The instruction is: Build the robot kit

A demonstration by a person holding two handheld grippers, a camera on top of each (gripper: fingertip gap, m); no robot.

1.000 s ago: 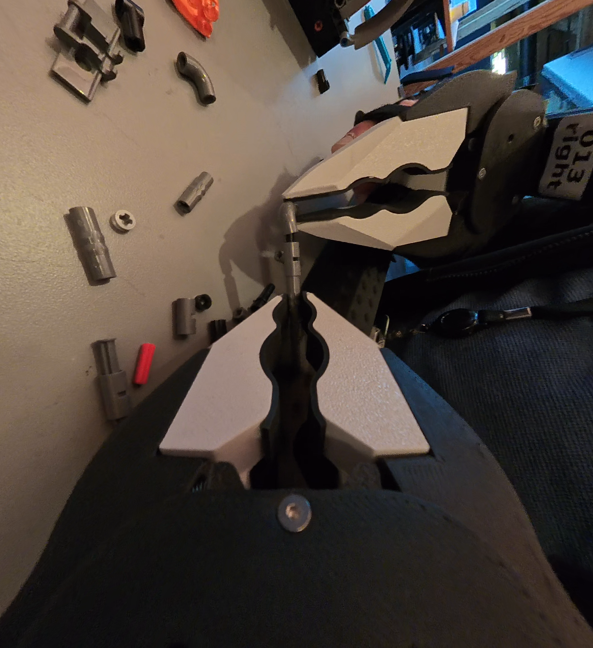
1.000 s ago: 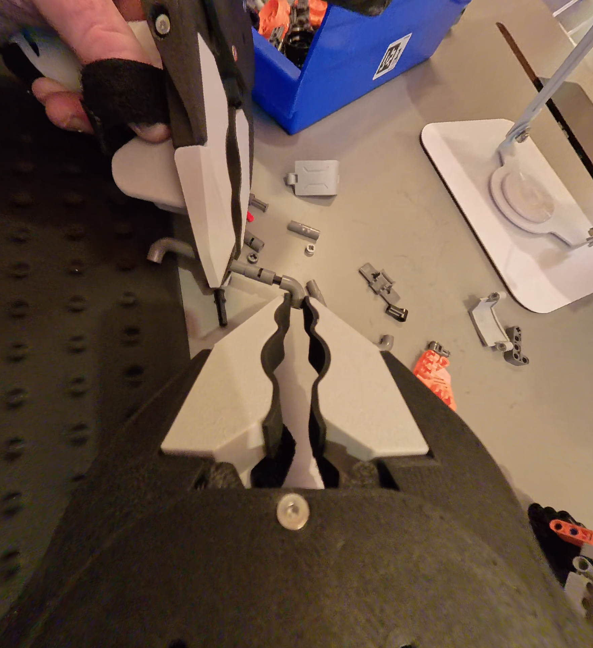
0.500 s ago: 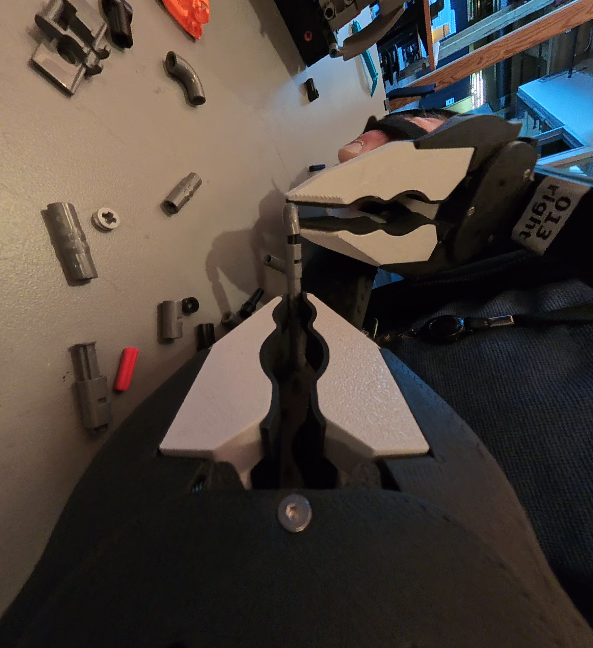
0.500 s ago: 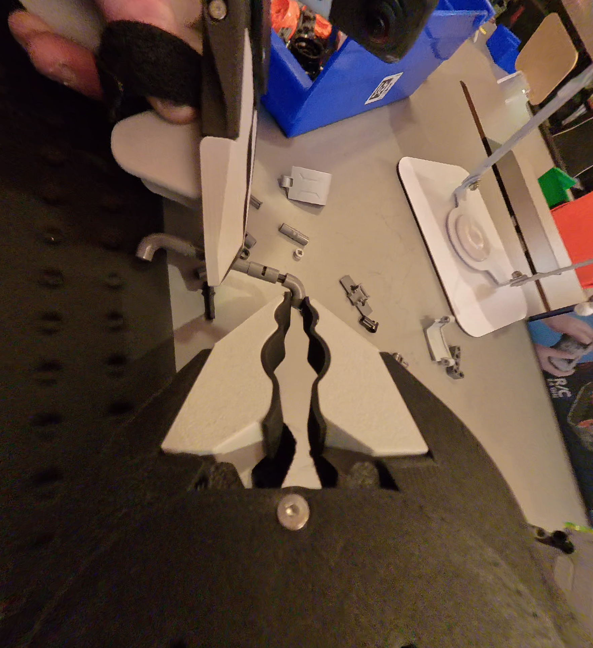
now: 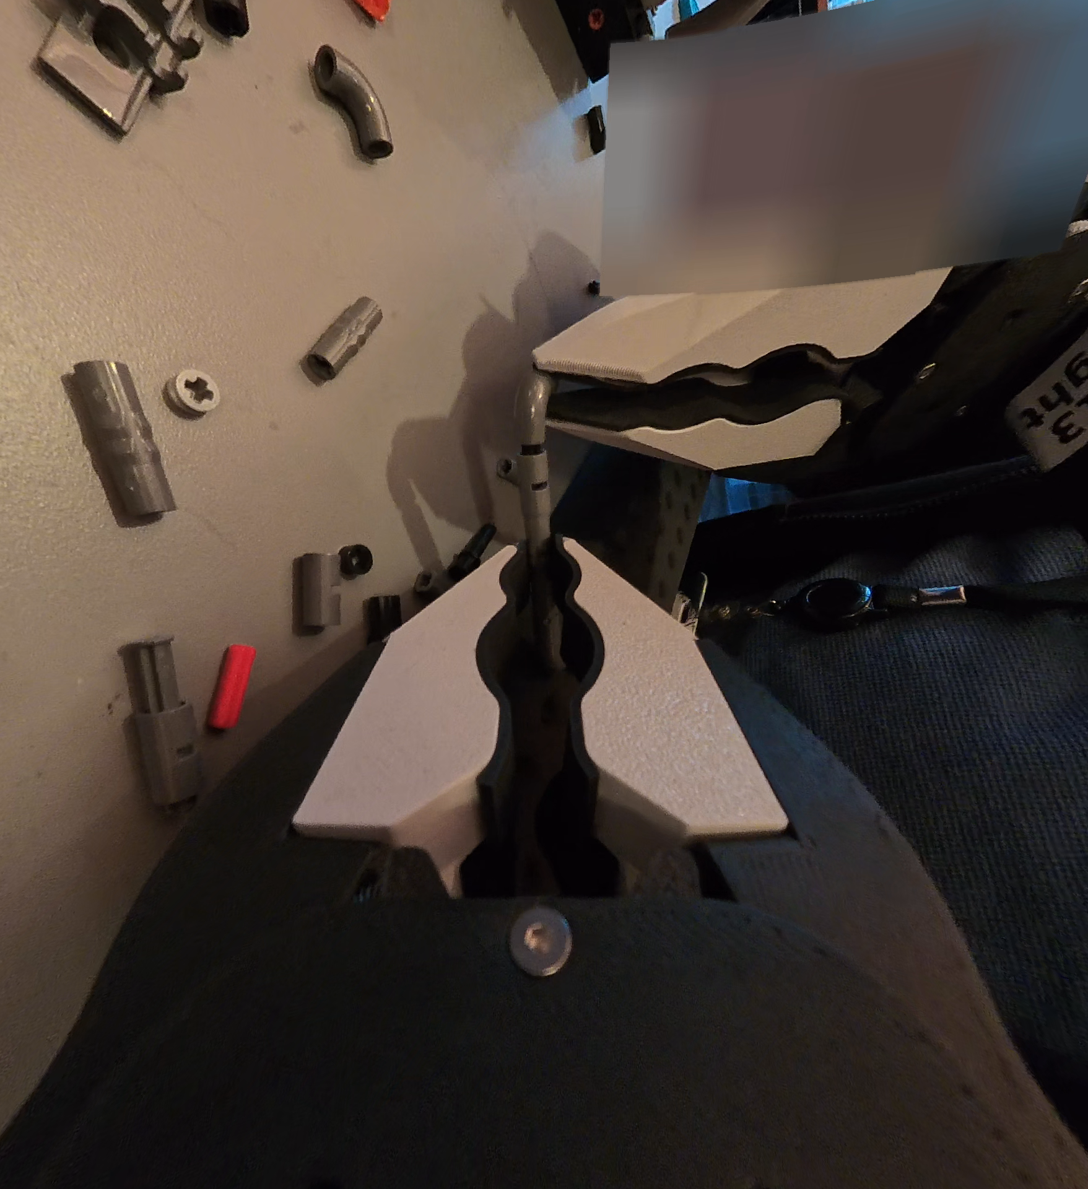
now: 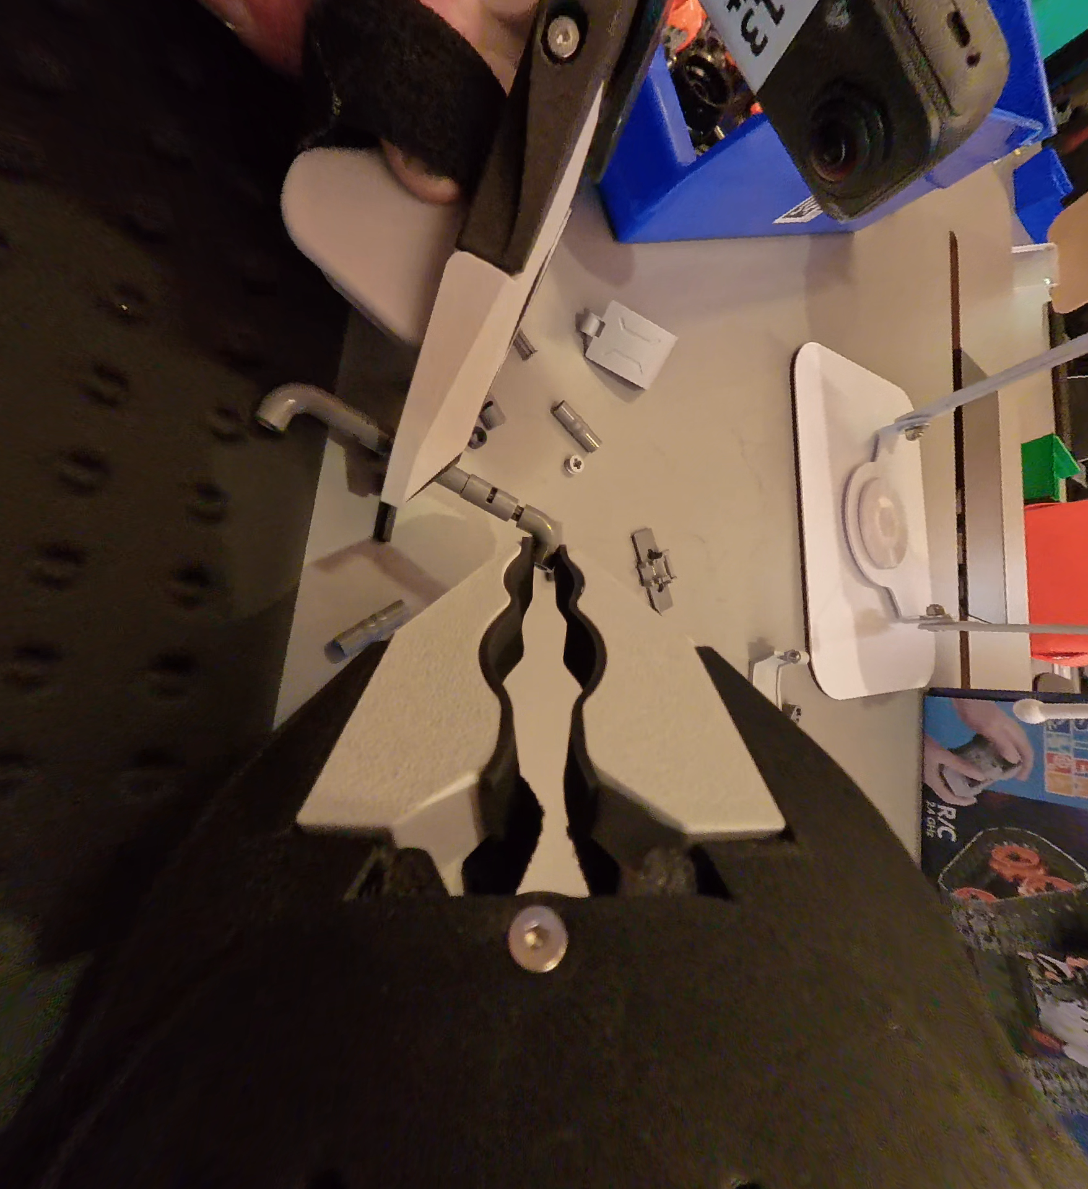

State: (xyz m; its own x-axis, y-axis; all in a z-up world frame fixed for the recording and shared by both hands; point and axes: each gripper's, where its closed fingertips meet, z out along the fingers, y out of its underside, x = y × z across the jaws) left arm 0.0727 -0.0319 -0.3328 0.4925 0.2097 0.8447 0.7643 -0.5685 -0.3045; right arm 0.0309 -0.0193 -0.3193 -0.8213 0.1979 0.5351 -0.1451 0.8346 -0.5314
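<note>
- Grey plastic bits are scattered on the tabletop left of the left gripper [image 5: 538, 547]: a fat grey sleeve [image 5: 120, 444], a small round grey bush [image 5: 192, 390] just beside it, a short red pin [image 5: 230, 686] next to a grey pin connector [image 5: 158, 727], and a grey curved elbow tube [image 5: 354, 103] further out ahead.
- Left gripper is clamped tight on a thin grey plastic rod-and-elbow assembly [image 5: 535, 476]. The rod runs down into the gap between its fingers and sticks out past the tips.
- In the right wrist view, a second bent grey end [image 6: 316, 415] pokes out the far side of that gripper. It looks like part of the same assembly, but the finger hides the join, so I can't say for sure.
- Right gripper [image 6: 544, 556] comes in roughly square to the left one. Its tips are pinched on the elbow end [image 6: 541, 524] of the assembly, so both tools have it and it's held up off the table.
- Right of the right gripper: a little grey clip piece [image 6: 654, 569], then a white tray [image 6: 863, 515], with a printed kit box [image 6: 1030, 836] near its lower end.
- Ahead of it sit a flat grey panel [image 6: 628, 344] and a blue bin [image 6: 689, 186].
</note>
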